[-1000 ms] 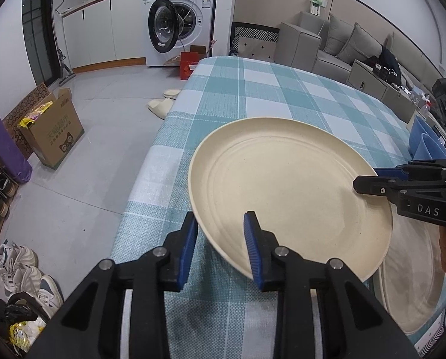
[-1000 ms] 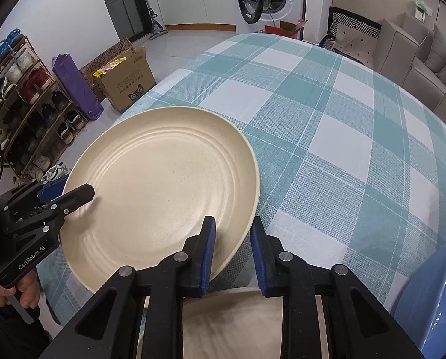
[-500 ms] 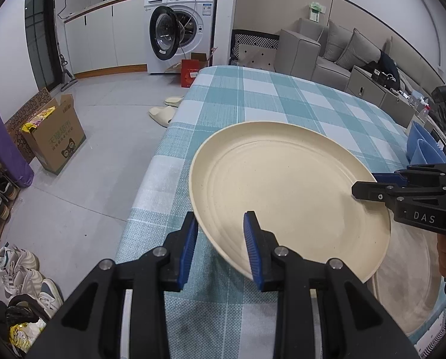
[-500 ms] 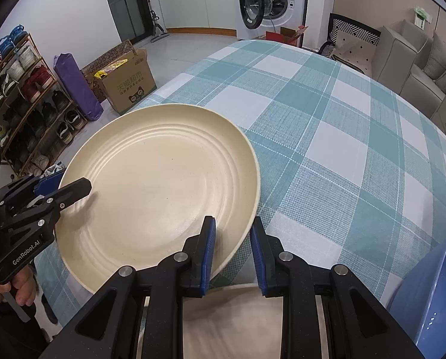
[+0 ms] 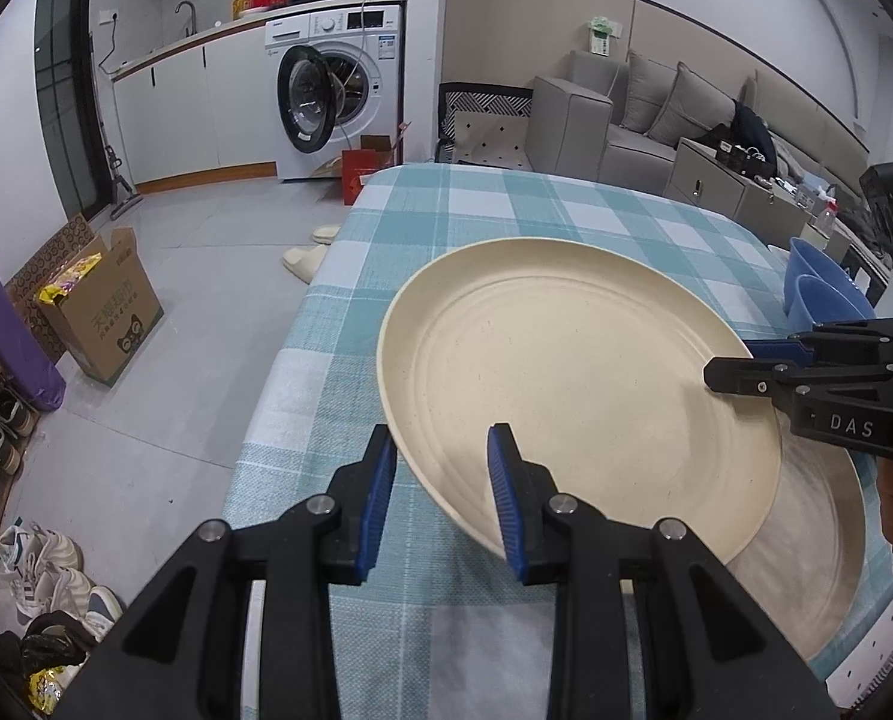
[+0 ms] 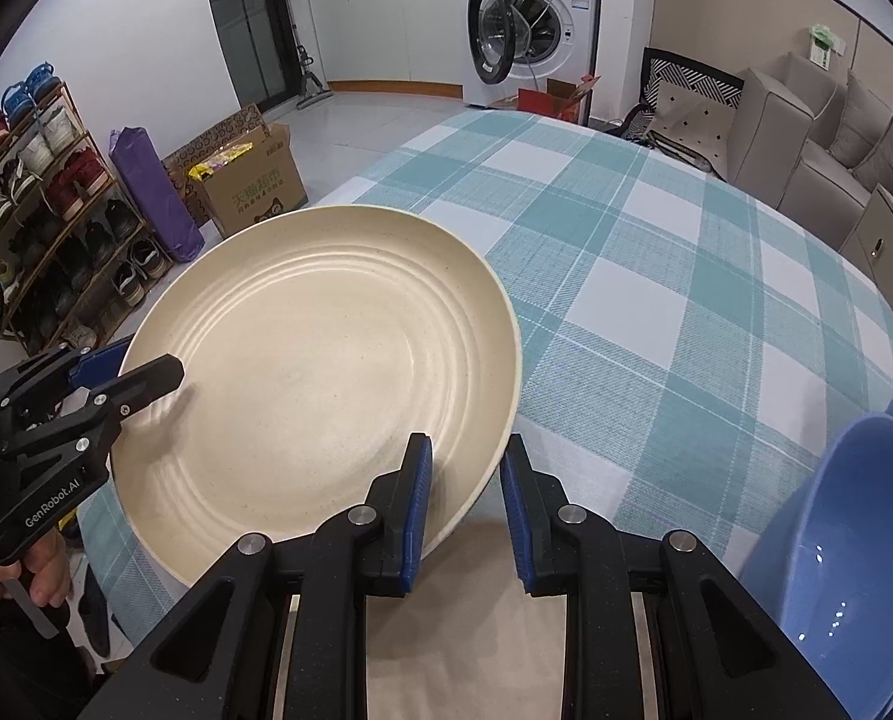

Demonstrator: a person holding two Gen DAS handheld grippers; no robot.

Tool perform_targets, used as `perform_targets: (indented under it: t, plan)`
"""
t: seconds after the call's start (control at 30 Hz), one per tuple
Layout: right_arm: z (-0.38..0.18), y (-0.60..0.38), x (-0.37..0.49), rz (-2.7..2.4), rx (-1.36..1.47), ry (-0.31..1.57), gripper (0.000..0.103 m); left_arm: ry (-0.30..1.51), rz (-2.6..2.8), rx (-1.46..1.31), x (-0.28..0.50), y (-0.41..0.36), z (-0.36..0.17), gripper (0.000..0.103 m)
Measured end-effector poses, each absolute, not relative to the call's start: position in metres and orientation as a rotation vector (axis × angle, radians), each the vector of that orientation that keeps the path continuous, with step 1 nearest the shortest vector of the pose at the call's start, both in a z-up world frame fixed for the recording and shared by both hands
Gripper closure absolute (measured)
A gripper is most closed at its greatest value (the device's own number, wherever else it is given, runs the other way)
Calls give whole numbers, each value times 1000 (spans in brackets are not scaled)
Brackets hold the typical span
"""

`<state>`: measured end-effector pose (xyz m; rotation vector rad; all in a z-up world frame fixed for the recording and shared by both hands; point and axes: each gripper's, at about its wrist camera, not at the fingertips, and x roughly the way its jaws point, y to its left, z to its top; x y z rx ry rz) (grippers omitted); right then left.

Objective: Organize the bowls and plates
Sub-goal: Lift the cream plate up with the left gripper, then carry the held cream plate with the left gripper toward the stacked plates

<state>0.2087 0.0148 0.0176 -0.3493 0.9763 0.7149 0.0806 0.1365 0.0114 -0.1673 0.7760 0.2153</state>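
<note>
A large cream plate (image 5: pixel 566 372) (image 6: pixel 326 360) hangs tilted above the checked tablecloth, held by both grippers. My left gripper (image 5: pixel 443 456) is shut on its near rim, one pad above and one below; in the right wrist view the left gripper (image 6: pixel 146 366) grips the plate's left edge. My right gripper (image 6: pixel 466 456) is shut on the opposite rim, and the right gripper (image 5: pixel 746 360) shows at the plate's right side. A second cream plate (image 5: pixel 818 540) (image 6: pixel 506 630) lies on the table, partly under the held one. Blue bowls (image 5: pixel 818 294) (image 6: pixel 854 540) stand to the right.
The table with the teal and white checked cloth (image 5: pixel 506 210) (image 6: pixel 656 270) stretches away ahead. Off its left edge are the floor, a cardboard box (image 5: pixel 104 312), a shoe rack (image 6: pixel 44 210) and a washing machine (image 5: pixel 338 90). A grey sofa (image 5: pixel 626 114) stands behind.
Both grippers have risen with the cream plate, which now hangs higher above the table and the plate beneath. Their hold on the rim is unchanged.
</note>
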Motion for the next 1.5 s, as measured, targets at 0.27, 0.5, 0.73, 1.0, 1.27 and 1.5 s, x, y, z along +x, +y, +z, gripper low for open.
perform_targets:
  t: [0.27,0.5,0.73,1.0,1.27,1.5]
  plan:
    - [40,-12,199,691,-336,930,79,756,182,-131,79,115,22,73]
    - [51,-32,185,673,-334,908,79,747,157,-107,78,100,29,73]
    - [57,-52,175,659,-324,892,79,740,131,-87,76,87,32,73]
    - [67,-71,161,636,-313,873,79,735,105,-64,74,72,36,73]
    - [76,-88,148,614,-314,861,79,737,75,-37,72,57,39,73]
    - [76,-101,137,585,-312,872,79,745,41,-21,71,45,38,73]
